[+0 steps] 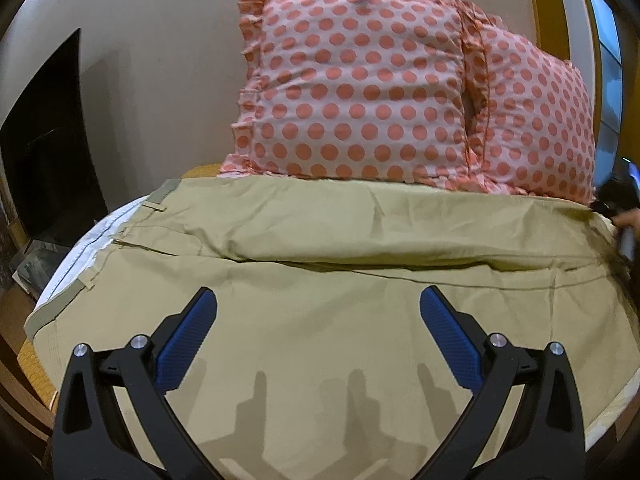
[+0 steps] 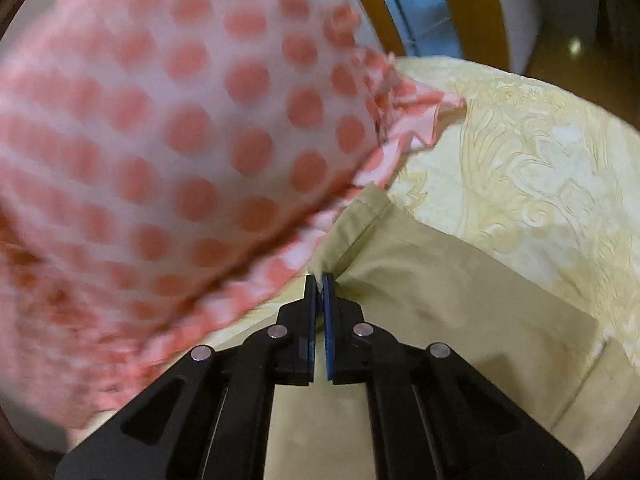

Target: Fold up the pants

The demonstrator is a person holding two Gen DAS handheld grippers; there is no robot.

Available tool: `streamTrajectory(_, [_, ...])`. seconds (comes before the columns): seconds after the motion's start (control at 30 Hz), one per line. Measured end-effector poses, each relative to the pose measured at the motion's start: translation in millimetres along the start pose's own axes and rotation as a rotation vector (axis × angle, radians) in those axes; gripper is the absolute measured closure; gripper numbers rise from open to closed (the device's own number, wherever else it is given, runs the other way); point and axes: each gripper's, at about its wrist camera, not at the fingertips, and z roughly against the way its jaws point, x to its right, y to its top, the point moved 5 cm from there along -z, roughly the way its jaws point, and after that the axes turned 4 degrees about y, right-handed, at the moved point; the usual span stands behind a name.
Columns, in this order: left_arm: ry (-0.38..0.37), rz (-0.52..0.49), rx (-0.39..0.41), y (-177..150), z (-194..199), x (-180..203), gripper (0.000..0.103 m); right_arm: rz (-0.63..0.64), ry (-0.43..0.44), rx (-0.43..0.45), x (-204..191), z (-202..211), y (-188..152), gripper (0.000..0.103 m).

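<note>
Nearest, left gripper (image 1: 318,312): spread wide, blue pads (image 1: 188,340) apart, holding nothing; it hangs low over the near half of the pants, its shadow falling on the cloth below.
Pants (image 1: 320,280): khaki, laid flat across the bed, covering most of it; waistband (image 1: 64,304) with belt loops at the left end, pale inner lining showing there; a long lengthwise ridge runs across the middle where one layer lies over the other.
Right gripper (image 2: 319,280): clenched tight on a fold of the pants' cloth near a hemmed leg end (image 2: 372,208), fabric puckering at the tips; in the left view it shows only as a dark blurred shape at the far right edge (image 1: 616,200).
Bedsheet (image 2: 540,140): pale yellow with a raised leafy pattern, bare beyond the leg end.
Pillows (image 1: 360,92): two, pink with coral dots and frilled edges, standing against the wall, their lower edges touching the far side of the pants; one looms blurred just beside the right gripper (image 2: 160,140).
Wall (image 1: 160,40): plain beige, behind the pillows.
</note>
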Motion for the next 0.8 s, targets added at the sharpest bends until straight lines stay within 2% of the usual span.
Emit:
streamTrajectory(0.03, [0.0, 0.016, 0.009, 1, 3, -5, 0.002, -0.01, 0.054, 0.014, 4, 14, 1, 0.099])
streamTrajectory(0.13, [-0.01, 0.062, 0.018, 5, 9, -18, 0.002, -0.071, 0.265, 0.054, 27, 93, -26, 0.099])
streamTrajectory(0.2, [-0.021, 0.086, 0.013, 7, 9, -24, 0.002, -0.104, 0.331, 0.065, 47, 129, -38, 0.099])
streamTrajectory(0.3, [-0.057, 0.13, 0.018, 19, 7, -36, 0.002, -0.169, 0.321, 0.035, 75, 159, -71, 0.099])
streamTrajectory(0.4, [-0.089, 0.166, 0.02, 32, -3, -45, 0.002, -0.237, 0.312, -0.05, 95, 164, -107, 0.098])
streamTrajectory(0.47, [-0.118, 0.194, -0.005, 42, -15, -52, 0.002, -0.257, 0.289, -0.083, 105, 174, -121, 0.088])
streamTrajectory(0.5, [-0.144, 0.205, -0.015, 46, -21, -55, 0.002, -0.277, 0.285, -0.095, 108, 172, -123, 0.068])
streamTrajectory(0.53, [-0.162, 0.213, -0.023, 50, -25, -57, 0.002, -0.312, 0.274, -0.093, 107, 176, -128, 0.059])
streamTrajectory(0.6, [-0.203, 0.259, -0.056, 57, -40, -64, 0.002, -0.294, 0.263, -0.072, 104, 177, -127, 0.054])
streamTrajectory(0.67, [-0.221, 0.309, -0.097, 63, -56, -68, 0.002, -0.284, 0.254, -0.059, 102, 175, -125, 0.054])
streamTrajectory(0.7, [-0.229, 0.33, -0.116, 65, -62, -70, 0.002, -0.278, 0.246, -0.05, 103, 173, -124, 0.066])
streamTrajectory(0.73, [-0.248, 0.368, -0.143, 70, -75, -71, 0.002, -0.256, 0.238, -0.043, 103, 166, -121, 0.101])
streamTrajectory(0.8, [-0.265, 0.417, -0.174, 75, -93, -74, 0.002, -0.268, 0.261, -0.054, 108, 157, -118, 0.1])
